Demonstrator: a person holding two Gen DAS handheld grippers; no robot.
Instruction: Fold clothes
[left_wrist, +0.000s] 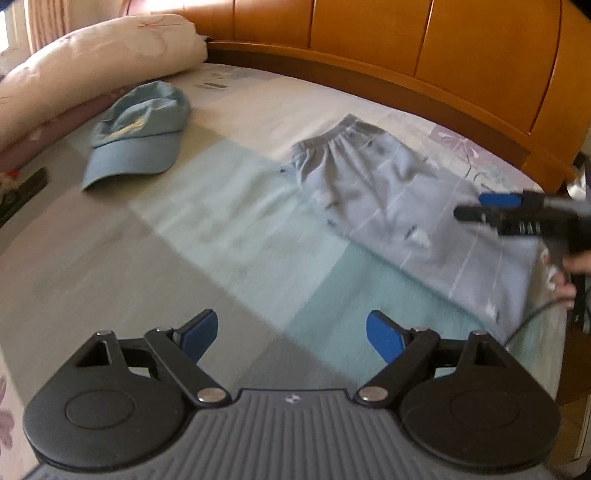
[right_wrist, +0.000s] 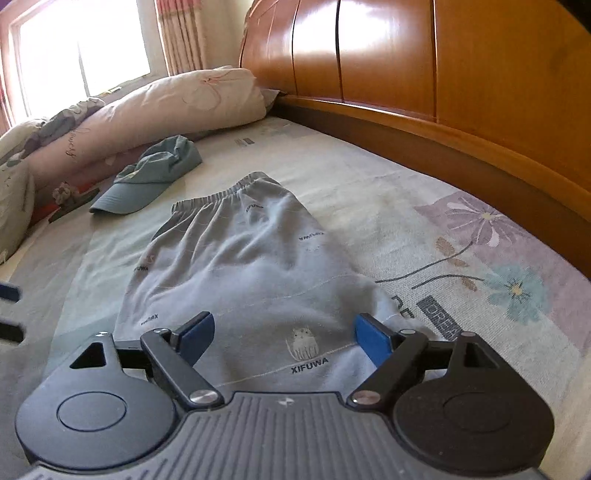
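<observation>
Presently the bed (right_wrist: 369, 192) fills both views, its patterned sheet running up to a wooden headboard (right_wrist: 388, 55), with a rolled quilt (right_wrist: 155, 107) along the far side. The task's thing, a pale grey pair of shorts (right_wrist: 251, 273) with an elastic waistband away from the person, lies spread on the sheet, rumpled, with soft ridges across the middle; it may already be halved lengthwise or merely lie flat, and the pictures do not settle which. A blue cap (left_wrist: 140, 136) sits near the quilt, well apart from the shorts. The right gripper (right_wrist: 284, 341) hangs just over the near hem with its jaws wide apart and nothing between them; the left gripper (left_wrist: 291, 336), likewise spread and empty, hovers over bare sheet to the side of the garment. Risks, as judged: the cloth is thin and limp, so a pinch at the hem could catch only the top layer and let the under layer trail, giving a skewed fold; a bite taken too deep could grab the bedsheet as well and drag it; existing wrinkles would be pressed into any fold made over them; with the left gripper off the cloth, a one-sided lift would likely twist the shorts; left view is motion-blurred, so the fabric edge there is uncertain
</observation>
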